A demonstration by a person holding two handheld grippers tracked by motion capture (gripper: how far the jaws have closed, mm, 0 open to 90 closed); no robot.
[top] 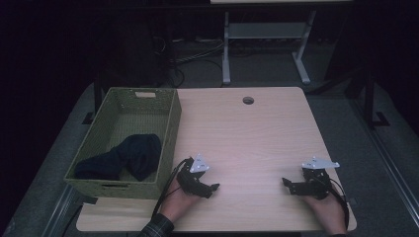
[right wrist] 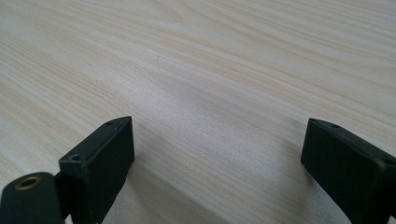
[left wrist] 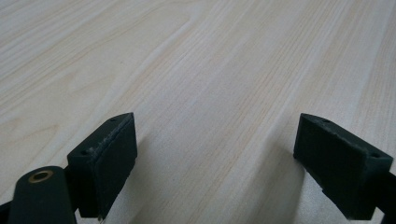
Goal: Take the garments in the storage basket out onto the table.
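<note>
Plainly both tongs, left (top: pixel 213 187) and right (top: pixel 285 182), rest gaping on the table (top: pixel 257 133), tips pointing at each other.

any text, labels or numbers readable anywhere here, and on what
None can be read. The basket, the dark cloth inside it, the table and both claws, left and right, carry no visible words, labels, brands or numbers in any view.

My high view looks forward and down on the whole table (top: pixel 257 128) from above. My two gripper views sit close, facing bare tabletop, which all views share.
</note>
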